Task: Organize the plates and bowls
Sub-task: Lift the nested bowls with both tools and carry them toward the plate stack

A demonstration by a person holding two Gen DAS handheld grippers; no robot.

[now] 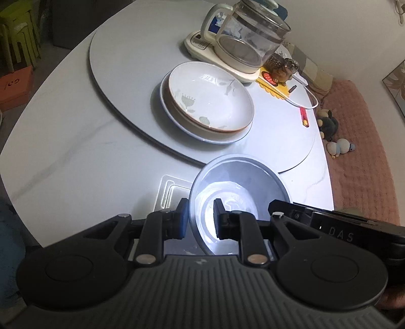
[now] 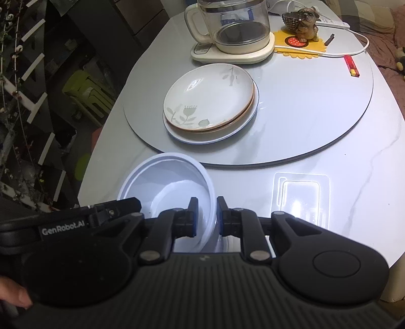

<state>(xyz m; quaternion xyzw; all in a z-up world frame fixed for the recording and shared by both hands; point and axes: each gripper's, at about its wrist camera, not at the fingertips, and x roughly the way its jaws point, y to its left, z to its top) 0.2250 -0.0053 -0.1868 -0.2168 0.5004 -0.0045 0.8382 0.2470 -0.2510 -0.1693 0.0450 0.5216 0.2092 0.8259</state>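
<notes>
A white bowl (image 1: 240, 177) (image 2: 164, 177) hangs tilted just above the near part of the table, held from both sides. My left gripper (image 1: 200, 217) is shut on its left rim. My right gripper (image 2: 207, 215) is shut on the opposite rim. Each view also shows the other gripper's body beside the bowl. Beyond it, on the grey turntable (image 1: 121, 76) (image 2: 303, 114), stands a stack of plates (image 1: 210, 98) (image 2: 207, 96): two brown-rimmed floral plates on a wider white plate.
A glass kettle on a cream base (image 1: 248, 40) (image 2: 233, 27) stands behind the stack, next to a dog figurine (image 2: 306, 22) on a yellow mat, a white cable and a red pen (image 2: 351, 65). A clear plastic tray (image 2: 301, 192) lies on the table by the bowl.
</notes>
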